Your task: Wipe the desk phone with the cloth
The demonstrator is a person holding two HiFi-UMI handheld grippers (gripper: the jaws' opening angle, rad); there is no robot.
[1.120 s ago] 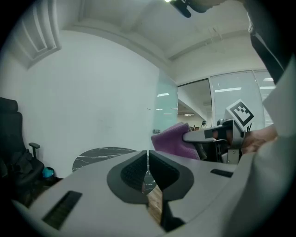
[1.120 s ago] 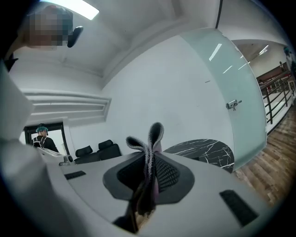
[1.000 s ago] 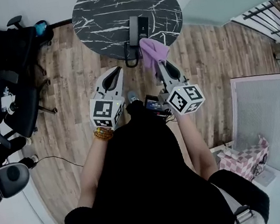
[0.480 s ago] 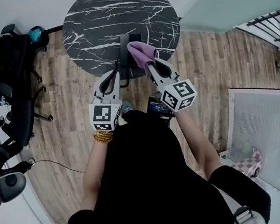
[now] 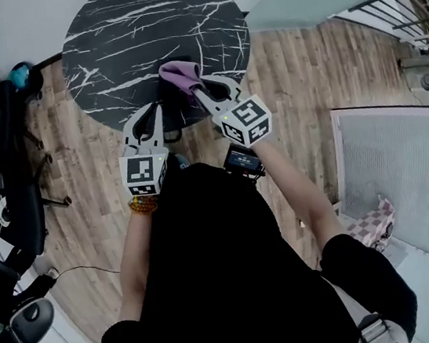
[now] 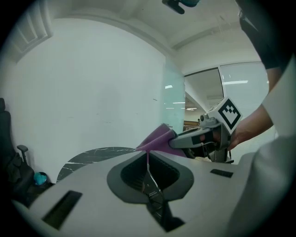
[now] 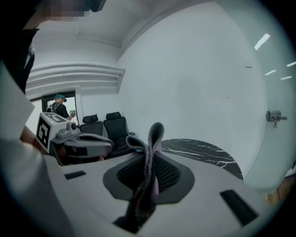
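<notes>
Holding purple cloth (image 5: 179, 72), right gripper (image 5: 202, 93) clenched on it; cloth bunched beyond fingertips, over desk phone (image 5: 175, 110), which was mostly hidden. Left gripper (image 5: 152, 114) pressed closed, empty, alongside. Wiping judged barely begun; whole phone left. Marble table (image 5: 123, 29) edge lay under fingertips; bare top beyond.

Table top (image 5: 131, 28): looked like smooth black marble, white-veined.
Cloth (image 5: 182, 74): was soft purple fabric, matt.
Floor (image 5: 287, 69): showed grained wood planks.
Left gripper (image 5: 154, 110): had a matt grey plastic shell.
</notes>
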